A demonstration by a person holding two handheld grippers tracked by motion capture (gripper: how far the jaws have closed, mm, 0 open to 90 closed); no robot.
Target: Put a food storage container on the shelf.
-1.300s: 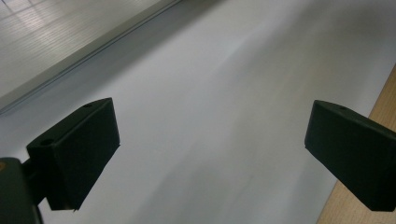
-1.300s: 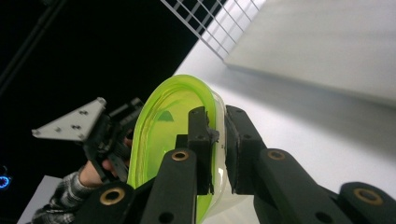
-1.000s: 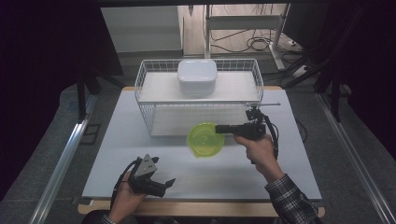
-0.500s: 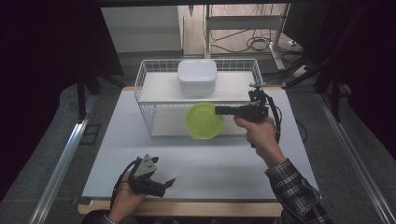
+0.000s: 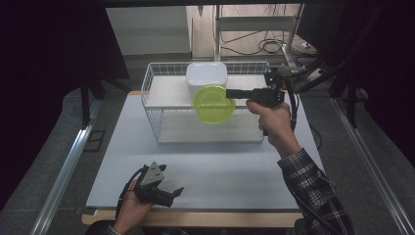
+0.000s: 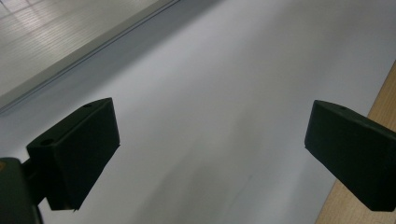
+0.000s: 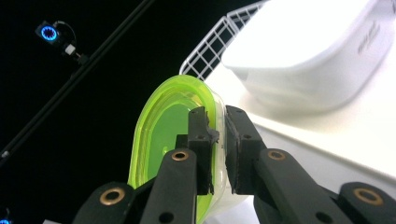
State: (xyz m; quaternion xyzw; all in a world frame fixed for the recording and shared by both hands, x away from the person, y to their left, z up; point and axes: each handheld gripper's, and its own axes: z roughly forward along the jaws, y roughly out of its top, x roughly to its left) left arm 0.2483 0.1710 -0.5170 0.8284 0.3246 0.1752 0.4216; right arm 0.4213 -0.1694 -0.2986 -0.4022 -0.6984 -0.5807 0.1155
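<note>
Gripping the green bowl [image 5: 213, 104] by its rim, the right gripper [image 5: 234, 93] holds it above the wire basket [image 5: 151, 105], seemingly for lowering inside, while the left gripper [image 5: 177, 191] rests open-jawed on the bench [image 5: 235, 166].

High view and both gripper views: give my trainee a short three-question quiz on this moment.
1. True or false: the right hand-held gripper is shut on the green bowl's rim.
2. Where is the white container? A) in the wire basket B) on the table beside it
3. Fill in: the left hand-held gripper's jaws stand ____.

Key: 1 true; 2 A; 3 open, nothing between them.
</note>
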